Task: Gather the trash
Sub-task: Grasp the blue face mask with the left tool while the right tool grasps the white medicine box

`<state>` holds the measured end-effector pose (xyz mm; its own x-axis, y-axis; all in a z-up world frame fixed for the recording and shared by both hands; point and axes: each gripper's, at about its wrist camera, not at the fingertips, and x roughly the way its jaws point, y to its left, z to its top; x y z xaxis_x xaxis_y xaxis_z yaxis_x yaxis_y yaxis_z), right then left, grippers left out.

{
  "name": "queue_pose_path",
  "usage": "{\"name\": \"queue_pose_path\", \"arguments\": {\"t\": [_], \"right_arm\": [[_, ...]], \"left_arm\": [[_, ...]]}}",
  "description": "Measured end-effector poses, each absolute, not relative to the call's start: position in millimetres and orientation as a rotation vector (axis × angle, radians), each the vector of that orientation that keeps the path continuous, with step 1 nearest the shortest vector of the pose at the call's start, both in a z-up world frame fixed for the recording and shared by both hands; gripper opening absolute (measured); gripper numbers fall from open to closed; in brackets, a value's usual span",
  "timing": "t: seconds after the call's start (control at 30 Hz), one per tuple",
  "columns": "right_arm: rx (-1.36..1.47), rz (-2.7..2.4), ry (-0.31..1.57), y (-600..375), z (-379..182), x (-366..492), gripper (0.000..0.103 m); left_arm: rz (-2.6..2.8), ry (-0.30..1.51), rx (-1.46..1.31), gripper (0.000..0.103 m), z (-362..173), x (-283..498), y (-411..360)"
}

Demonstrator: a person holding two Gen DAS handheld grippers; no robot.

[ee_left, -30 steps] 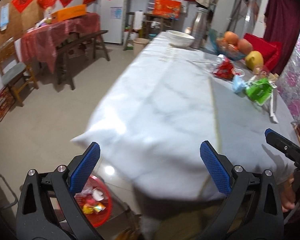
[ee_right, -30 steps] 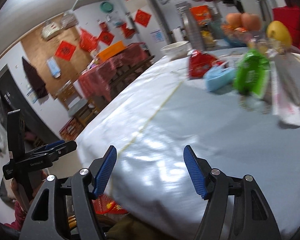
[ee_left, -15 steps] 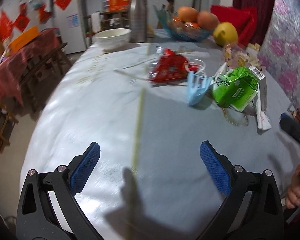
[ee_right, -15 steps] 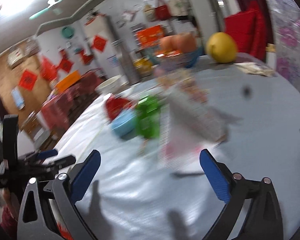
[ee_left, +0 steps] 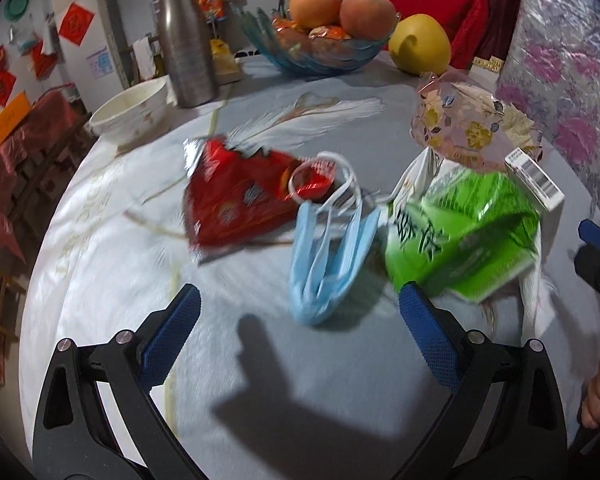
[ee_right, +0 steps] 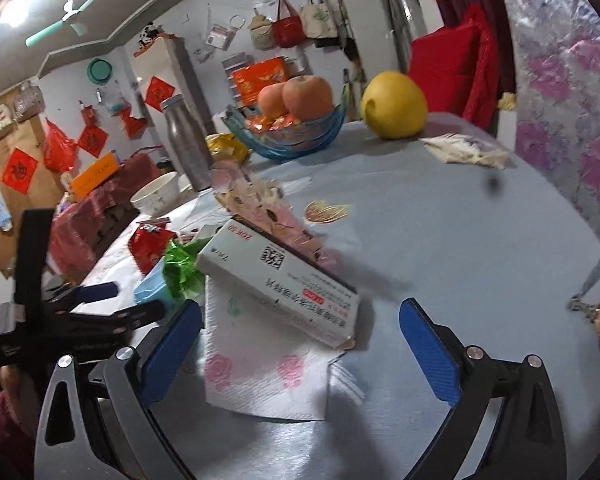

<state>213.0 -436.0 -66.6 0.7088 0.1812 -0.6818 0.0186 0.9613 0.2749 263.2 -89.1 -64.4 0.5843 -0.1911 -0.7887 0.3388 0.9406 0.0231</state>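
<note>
Hung the left gripper (ee_left: pixel 296 324), closing but empty, over the blue mask (ee_left: pixel 328 256), and the right gripper (ee_right: pixel 300 344), spread wide, over the white box (ee_right: pixel 284 284), for separate trash pickups off the table (ee_right: pixel 460 240).

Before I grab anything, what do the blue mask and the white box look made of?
Blue mask: soft pleated fabric, matte, likely non-woven, with limp white ear loops. White box: thin printed cardboard, slightly glossy, with sharp folded edges and an open end flap.

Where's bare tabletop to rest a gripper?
Free: grey cloth between white medicine box and floral wall covering, below yellow pomelo. Crowded: red snack wrapper, blue face mask, green carton.
</note>
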Motion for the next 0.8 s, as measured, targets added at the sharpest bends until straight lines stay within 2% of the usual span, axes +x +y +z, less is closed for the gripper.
{"name": "queue_pose_path", "arguments": {"t": [0.1, 0.17, 0.2, 0.23, 0.27, 0.5, 0.8], "right_arm": [[0.338, 0.111, 0.783, -445, -69, 212, 0.097], [0.369, 0.12, 0.781, -446, -67, 208, 0.097], [0.381, 0.124, 0.779, -448, -68, 208, 0.097], [0.391, 0.127, 0.775, -449, -68, 208, 0.097], [0.397, 0.132, 0.769, -450, -68, 208, 0.097], [0.377, 0.153, 0.795, -445, -70, 213, 0.097], [0.208, 0.112, 0.826, -417, -68, 241, 0.097]], "left_arm": [[-0.325, 0.89, 0.184, 0.073, -67, 269, -94], [-0.327, 0.905, 0.179, 0.052, -73, 273, -97], [-0.33, 0.915, 0.171, 0.045, -75, 274, -97], [-0.343, 0.927, 0.153, 0.032, -77, 275, -95], [-0.339, 0.918, 0.146, 0.028, -77, 273, -93], [-0.308, 0.891, 0.085, 0.027, -69, 248, -57], [-0.289, 0.912, 0.053, 0.027, -76, 243, -42]]}}
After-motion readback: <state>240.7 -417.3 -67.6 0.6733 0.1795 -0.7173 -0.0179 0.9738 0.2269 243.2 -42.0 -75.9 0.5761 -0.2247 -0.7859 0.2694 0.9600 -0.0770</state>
